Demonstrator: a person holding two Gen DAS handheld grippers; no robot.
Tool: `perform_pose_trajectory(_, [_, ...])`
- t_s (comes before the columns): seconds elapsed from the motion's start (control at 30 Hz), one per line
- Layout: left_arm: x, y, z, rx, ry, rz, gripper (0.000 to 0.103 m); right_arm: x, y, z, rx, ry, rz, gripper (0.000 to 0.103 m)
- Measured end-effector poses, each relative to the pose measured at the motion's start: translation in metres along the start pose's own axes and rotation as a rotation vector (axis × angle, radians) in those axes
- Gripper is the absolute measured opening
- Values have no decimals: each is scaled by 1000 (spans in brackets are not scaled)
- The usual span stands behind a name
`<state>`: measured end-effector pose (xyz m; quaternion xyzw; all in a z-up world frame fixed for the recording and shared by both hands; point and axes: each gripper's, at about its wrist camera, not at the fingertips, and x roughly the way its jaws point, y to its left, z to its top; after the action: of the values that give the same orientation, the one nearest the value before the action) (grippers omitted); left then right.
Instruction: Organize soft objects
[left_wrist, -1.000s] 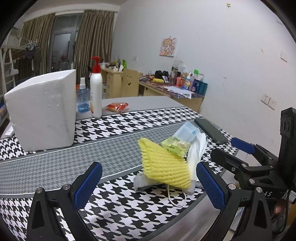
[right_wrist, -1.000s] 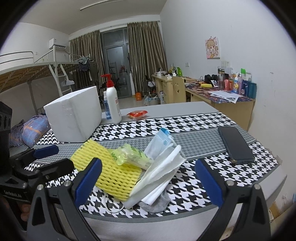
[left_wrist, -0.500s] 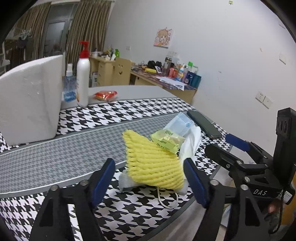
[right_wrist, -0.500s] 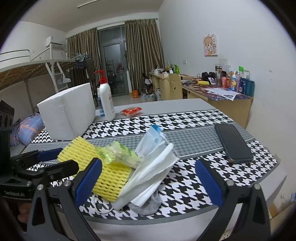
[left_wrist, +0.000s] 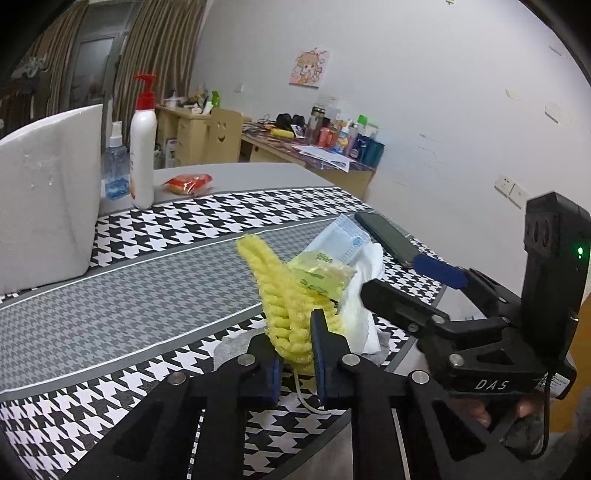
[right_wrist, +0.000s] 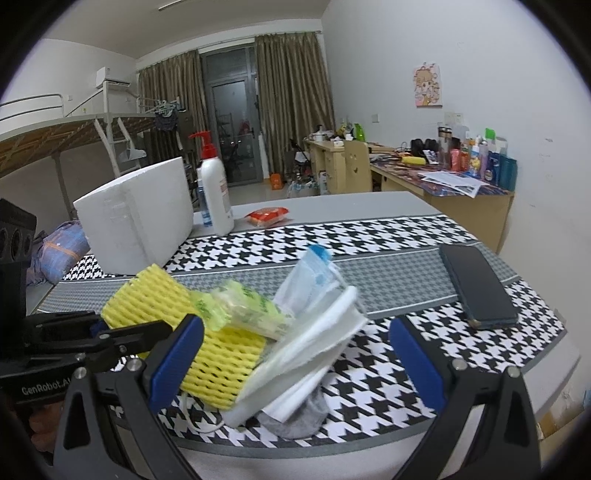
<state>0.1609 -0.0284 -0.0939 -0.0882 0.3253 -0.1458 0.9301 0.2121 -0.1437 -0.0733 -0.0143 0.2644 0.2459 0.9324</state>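
Left tool (left_wrist: 297, 354) had just been closing and now pinched the near end of the yellow foam net (left_wrist: 284, 306), its blue pads pressed against both sides so the net stood up on edge between them. Right tool (right_wrist: 295, 354) stood wide apart, gripping nothing, its pads either side of the pile at the near edge of the counter (right_wrist: 388, 236). That pile lay on the houndstooth cloth (left_wrist: 110, 306): the net on the left, a green packet (right_wrist: 243, 306) resting on it, a blue face mask (right_wrist: 314, 273) and white folded sheets (right_wrist: 314, 350) to the right, a grey sock (right_wrist: 295, 417) underneath. A dark phone (right_wrist: 476, 284) lay well to the right; a white foam box (right_wrist: 136, 221) and a pump bottle (right_wrist: 216, 195) stood at the far left
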Motion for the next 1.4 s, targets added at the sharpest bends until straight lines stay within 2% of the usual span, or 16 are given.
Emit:
perform_pose_trajectory(0.27, [-1, 10, 0, -17, 10, 15, 12, 18, 9, 6, -7, 19, 82, 102])
perform_pose_trajectory(0.5, [2, 14, -3, -15, 26, 18, 12, 35, 10, 1, -2, 90, 134, 78])
perform_pose_trajectory(0.77, [1, 14, -5, -21, 32, 17, 12, 32, 18, 0, -53, 95, 121, 64])
perform_pose_trajectory(0.9, [1, 15, -5, -22, 37, 17, 12, 33, 22, -1, -88, 91, 101, 63])
perform_pose_trajectory(1.1, [1, 16, -7, -31, 51, 11, 12, 40, 24, -5, -101, 128, 105, 60])
perform_pose_trajectory(1.13, [2, 16, -7, -30, 53, 9, 12, 42, 25, -6, -105, 139, 107, 52])
perform_pose_trajectory(1.23, [0, 15, -7, -27, 51, 7, 12, 45, 27, -8, -113, 162, 98, 40])
perform_pose_trajectory(1.4, [-1, 12, -6, -17, 45, 4, 12, 37, 27, -8, -121, 151, 95, 29])
